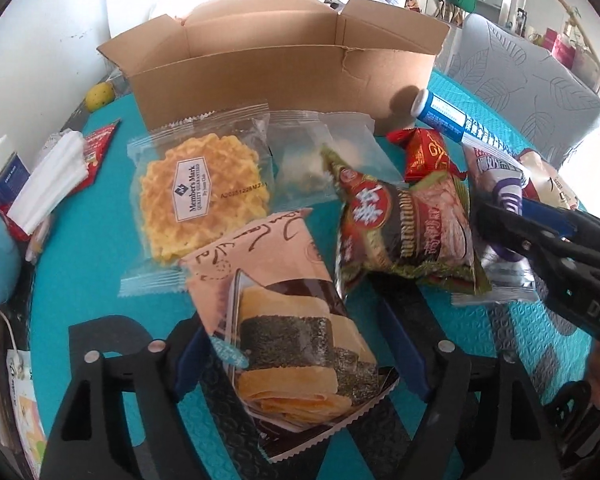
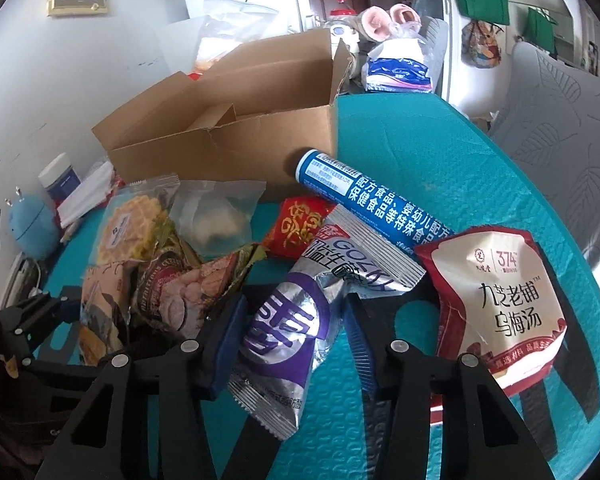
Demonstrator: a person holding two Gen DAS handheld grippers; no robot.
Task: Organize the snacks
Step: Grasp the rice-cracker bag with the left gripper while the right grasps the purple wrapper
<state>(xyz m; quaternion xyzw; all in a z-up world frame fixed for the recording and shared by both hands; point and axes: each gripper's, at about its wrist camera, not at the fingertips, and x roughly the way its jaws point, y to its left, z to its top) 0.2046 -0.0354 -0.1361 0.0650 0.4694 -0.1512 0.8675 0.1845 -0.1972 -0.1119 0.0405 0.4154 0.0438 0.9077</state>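
The left gripper (image 1: 300,344) straddles the seaweed-roll packet (image 1: 284,320), fingers apart; the right gripper (image 2: 292,344) likewise brackets the silver-purple packet (image 2: 292,320), unclamped. Both packets lie just before the open cardboard box (image 1: 276,76); I'd squeeze mid-packet gently, then lift clear of its near wall.

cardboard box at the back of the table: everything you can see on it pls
The cardboard box is plain brown corrugated card, open at the top with its flaps standing up; the front wall's top edge is creased. It sits upright on the teal table mat, behind the snack pile. Inside, only a folded bottom flap shows. A blue tube lies with its end against the front wall.
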